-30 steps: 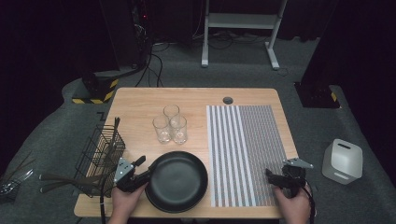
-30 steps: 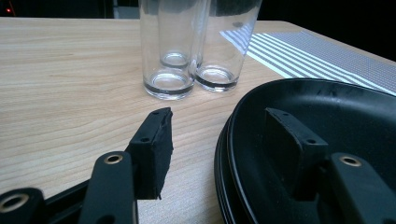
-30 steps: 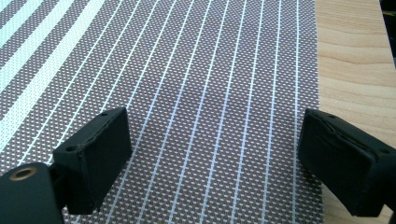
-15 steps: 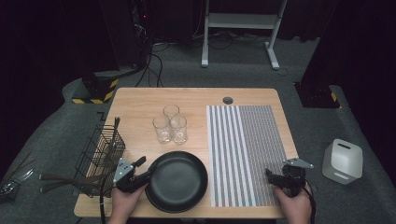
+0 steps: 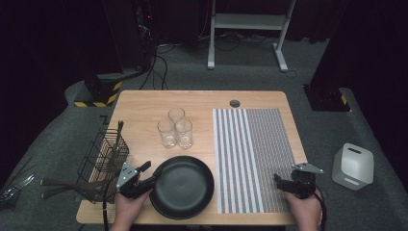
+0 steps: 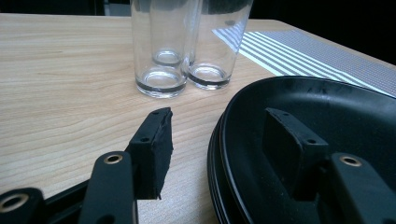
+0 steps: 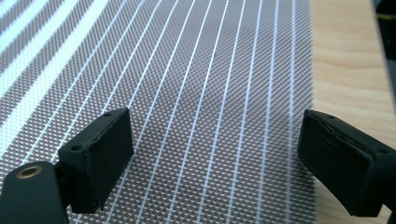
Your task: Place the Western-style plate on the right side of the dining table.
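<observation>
Standing at the table's left edge, a wire basket (image 5: 103,156) holds utensils. Next, the left gripper (image 5: 146,174) straddles the black pan's (image 5: 185,187) rim, jaws wide, pads not pressing. Three glasses (image 5: 176,129) stand behind. Rightward, the right gripper (image 5: 279,182) gapes over the striped mat (image 5: 250,154). No writing is legible.

The black frying pan (image 5: 185,185) is round and shallow with a matte dark inside, and it lies flat and upright on the wooden table (image 5: 144,108) near the front edge. It sits just left of the grey striped placemat (image 5: 250,154) and in front of three empty drinking glasses (image 5: 175,129). In the left gripper view its raised rim (image 6: 224,140) curves between the two black jaws, one inside the pan and one outside over the wood.
</observation>
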Action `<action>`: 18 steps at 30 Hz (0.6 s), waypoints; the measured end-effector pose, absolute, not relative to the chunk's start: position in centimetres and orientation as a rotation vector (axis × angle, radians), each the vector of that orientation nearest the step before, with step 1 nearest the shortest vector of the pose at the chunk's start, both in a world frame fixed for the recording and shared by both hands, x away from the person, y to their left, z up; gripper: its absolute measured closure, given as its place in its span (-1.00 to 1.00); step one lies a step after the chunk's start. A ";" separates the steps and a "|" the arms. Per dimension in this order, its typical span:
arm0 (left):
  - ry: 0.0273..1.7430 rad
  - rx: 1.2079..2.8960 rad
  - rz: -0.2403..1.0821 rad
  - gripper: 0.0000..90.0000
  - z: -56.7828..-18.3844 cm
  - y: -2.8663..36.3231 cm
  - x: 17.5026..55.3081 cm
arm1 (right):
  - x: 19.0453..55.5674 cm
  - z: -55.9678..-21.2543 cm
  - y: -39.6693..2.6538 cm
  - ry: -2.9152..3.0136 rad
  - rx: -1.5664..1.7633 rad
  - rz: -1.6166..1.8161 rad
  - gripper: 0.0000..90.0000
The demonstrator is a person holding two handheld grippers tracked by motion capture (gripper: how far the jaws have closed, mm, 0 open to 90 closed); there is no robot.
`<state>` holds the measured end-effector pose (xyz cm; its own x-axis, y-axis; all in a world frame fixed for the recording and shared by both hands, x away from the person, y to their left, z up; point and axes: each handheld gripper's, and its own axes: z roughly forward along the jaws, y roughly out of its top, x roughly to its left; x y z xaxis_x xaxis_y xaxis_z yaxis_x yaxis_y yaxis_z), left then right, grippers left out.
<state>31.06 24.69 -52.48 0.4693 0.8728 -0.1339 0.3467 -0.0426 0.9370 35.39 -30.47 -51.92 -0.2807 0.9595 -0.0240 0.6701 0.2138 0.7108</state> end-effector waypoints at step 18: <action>1.089 1.622 0.604 -0.05 -52.5 24.6 31.0 | 33.6 -49.0 -29.1 1.997 1.358 0.896 -0.74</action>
<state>31.04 24.65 -52.47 0.4597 0.8781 -0.1327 0.3526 -0.0433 0.9348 33.63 -29.10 -49.02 -0.3313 0.9403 -0.0774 0.5675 0.2642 0.7798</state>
